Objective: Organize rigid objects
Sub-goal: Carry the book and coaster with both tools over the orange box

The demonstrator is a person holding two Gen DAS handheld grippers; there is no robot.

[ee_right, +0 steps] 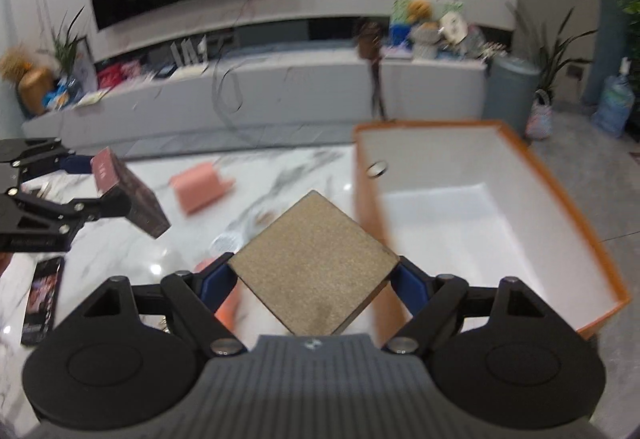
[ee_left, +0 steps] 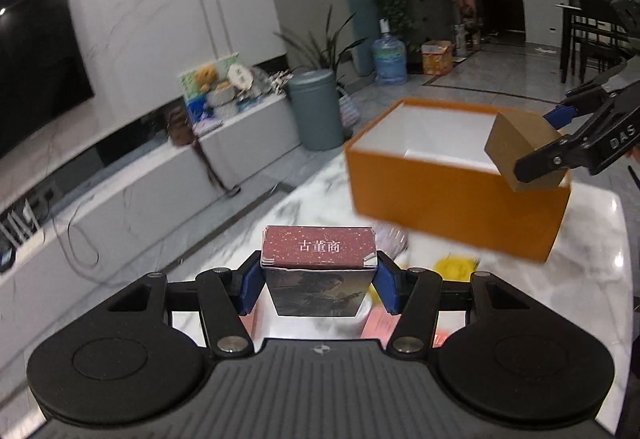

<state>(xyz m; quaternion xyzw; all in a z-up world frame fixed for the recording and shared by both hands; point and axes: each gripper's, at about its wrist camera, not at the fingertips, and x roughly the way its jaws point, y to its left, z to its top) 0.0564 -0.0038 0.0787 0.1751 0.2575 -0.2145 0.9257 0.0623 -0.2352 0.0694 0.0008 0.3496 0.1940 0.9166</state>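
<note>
Left gripper (ee_left: 318, 281) clamps a maroon box (ee_left: 318, 269) at lower centre, held above the marble tabletop (ee_left: 304, 207). Right gripper (ee_right: 314, 275) grips a tan box (ee_right: 314, 267) by two corners (turned like a diamond), beside the orange bin (ee_right: 560, 199) at right. Pink box (ee_right: 200, 189) lies on tabletop, centre-left.

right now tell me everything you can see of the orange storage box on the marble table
The open-topped rectangular orange box, apparently stiff card, has a plain white lining and no lid in view. It stands upright on the white marble table. Its visible white floor looks bare; a small round fitting shows on one inner wall. The right gripper holds a brown cardboard box near it.
</note>
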